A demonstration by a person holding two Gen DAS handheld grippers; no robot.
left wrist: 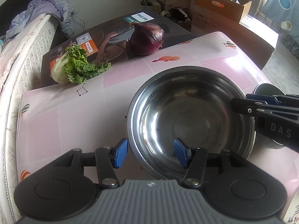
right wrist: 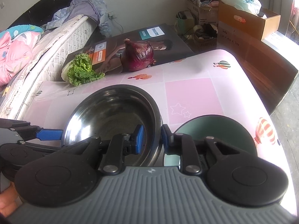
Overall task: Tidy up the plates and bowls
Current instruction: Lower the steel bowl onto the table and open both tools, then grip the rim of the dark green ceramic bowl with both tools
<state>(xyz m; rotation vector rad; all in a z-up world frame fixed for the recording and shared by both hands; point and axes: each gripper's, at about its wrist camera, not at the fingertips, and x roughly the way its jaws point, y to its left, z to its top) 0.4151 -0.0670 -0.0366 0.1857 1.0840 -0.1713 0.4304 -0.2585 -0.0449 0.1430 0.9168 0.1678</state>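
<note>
— Steel bowl (left wrist: 190, 119) first: where does it sit?
— On the pink tabletop (left wrist: 74, 115), right in front of both grippers. A green bowl (right wrist: 220, 136) stands just beside it on its right side.
— What about the left gripper (left wrist: 151, 154)?
— Its blue fingers (left wrist: 119, 153) straddle the near rim of the steel bowl, one outside the wall and one inside. They stand apart from the metal, released, with clear gaps on both sides.
— And the right gripper (right wrist: 152, 139)?
— It straddles the bowl's right rim, one finger inside and one in the gap toward the green bowl. The fingers are close together, but a sliver of space shows at the wall, so the pads look loosened rather than clenched.
— Anything else on the tabletop?
— A red onion (left wrist: 147, 39) and a leafy cabbage (left wrist: 74, 67) lie at the far edge, well apart from the bowls, against a printed carton (left wrist: 104, 37).
</note>
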